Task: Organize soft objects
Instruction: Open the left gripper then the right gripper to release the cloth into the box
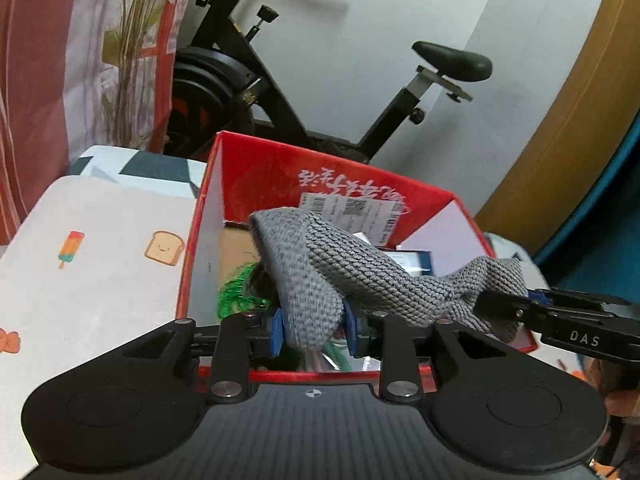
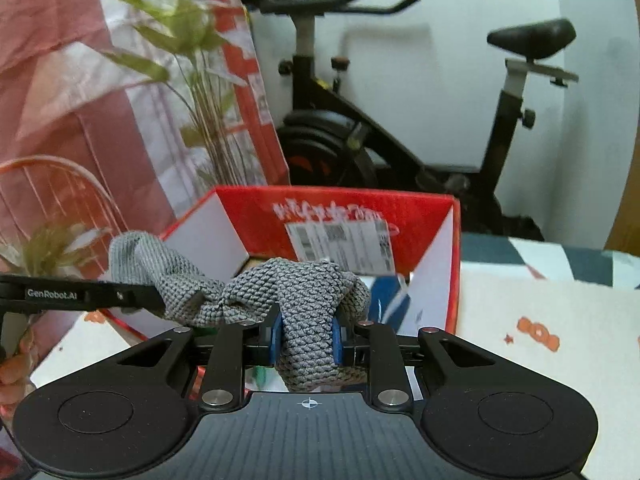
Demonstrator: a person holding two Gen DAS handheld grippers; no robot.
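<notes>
while my left gripper (image 1: pixel 313 330) and right gripper (image 2: pixel 307 338) each clamp an end of the grey knit cloth (image 1: pixel 360 276) above the red box (image 1: pixel 256 168), i should lower both evenly, then release.

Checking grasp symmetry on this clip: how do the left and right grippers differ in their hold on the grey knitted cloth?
The left gripper pinches one end of the grey knitted cloth over the red box's near rim; the right gripper pinches the other end, toward the box's right side. Both are shut on it, blue pads pressing, cloth spanning above the box.
</notes>
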